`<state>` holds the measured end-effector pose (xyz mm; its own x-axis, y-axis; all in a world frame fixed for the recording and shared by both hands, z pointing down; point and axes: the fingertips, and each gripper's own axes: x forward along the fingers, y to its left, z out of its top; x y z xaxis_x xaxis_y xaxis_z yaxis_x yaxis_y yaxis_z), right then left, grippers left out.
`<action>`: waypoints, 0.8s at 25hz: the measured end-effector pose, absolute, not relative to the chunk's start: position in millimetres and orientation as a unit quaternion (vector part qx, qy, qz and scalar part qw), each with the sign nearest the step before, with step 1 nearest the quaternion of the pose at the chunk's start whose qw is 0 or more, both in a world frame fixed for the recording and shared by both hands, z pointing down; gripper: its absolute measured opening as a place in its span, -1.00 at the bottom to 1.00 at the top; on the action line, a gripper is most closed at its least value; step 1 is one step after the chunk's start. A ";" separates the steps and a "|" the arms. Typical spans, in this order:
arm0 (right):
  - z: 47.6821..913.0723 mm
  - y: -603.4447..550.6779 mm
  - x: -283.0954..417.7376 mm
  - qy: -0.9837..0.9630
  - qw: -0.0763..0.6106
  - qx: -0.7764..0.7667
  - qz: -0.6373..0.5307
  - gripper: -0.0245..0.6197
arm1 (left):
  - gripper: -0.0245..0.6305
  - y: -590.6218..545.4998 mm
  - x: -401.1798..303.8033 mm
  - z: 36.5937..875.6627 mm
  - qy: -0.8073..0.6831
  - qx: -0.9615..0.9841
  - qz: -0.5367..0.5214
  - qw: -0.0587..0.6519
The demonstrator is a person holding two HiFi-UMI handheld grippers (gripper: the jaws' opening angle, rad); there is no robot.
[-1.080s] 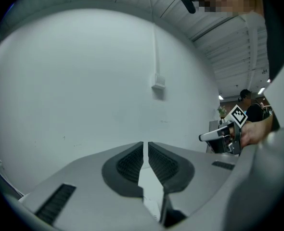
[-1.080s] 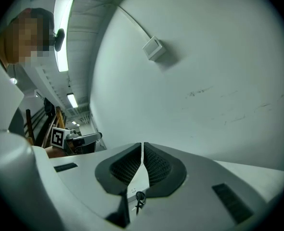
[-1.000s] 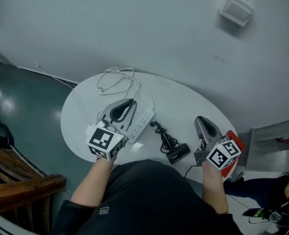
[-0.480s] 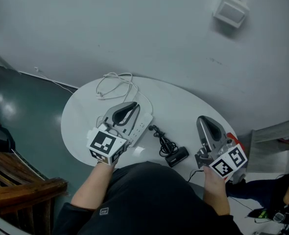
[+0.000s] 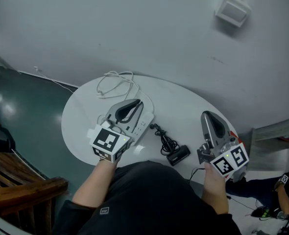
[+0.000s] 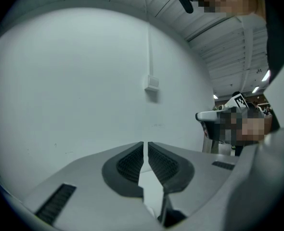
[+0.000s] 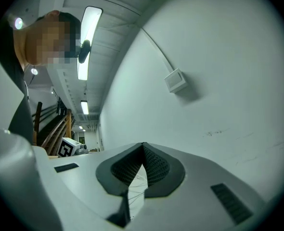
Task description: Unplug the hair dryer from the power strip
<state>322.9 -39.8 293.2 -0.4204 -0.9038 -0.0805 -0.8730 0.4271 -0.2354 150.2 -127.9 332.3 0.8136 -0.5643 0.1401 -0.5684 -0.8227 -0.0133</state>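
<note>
1. From the head view, you stood at a round white counter [image 5: 183, 109] set against a pale grey wall, holding a gripper in each hand.
2. Your left gripper [image 5: 132, 105] hovered at the centre left of the frame, over the white power strip [image 5: 143, 124]. The gripper hid most of the power strip.
3. In the left gripper view, the left gripper [image 6: 146, 150] had its jaws almost together, with only a thin slit between the pads. Nothing showed between them.
4. Your right gripper [image 5: 207, 116] was at the right edge of the counter, well apart from the power strip.
5. In the right gripper view, the right gripper [image 7: 143, 150] had its jaw tips pressed together and pinched nothing.
6. A bunched black cable [image 5: 165, 140] lay just right of the power strip, in the middle of the frame. It ended in a black plug block [image 5: 178, 155] near the counter's front edge.
7. It was not possible to tell whether the cable's far end touched the power strip.
8. The hair dryer itself could not be made out in any view.
9. A loose white cord [image 5: 116, 84] was looped on the counter's upper left, behind the power strip.
10. A small white wall box [image 5: 231, 10] sat at the upper right of the frame.
</note>
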 end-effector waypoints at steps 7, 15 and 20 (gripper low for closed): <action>287.1 -44.9 319.4 0.838 0.105 -0.530 -0.073 -0.82 | -0.81 -136.6 145.6 327.7 -0.307 0.950 0.060 0.013; 284.5 -50.7 316.5 0.838 0.112 -0.528 -0.080 -0.82 | -0.81 -143.9 139.3 322.8 -0.317 0.947 0.053 0.012; 289.5 -50.7 316.2 0.836 0.112 -0.530 -0.088 -0.82 | -0.81 -141.2 140.0 324.7 -0.314 0.948 0.055 0.014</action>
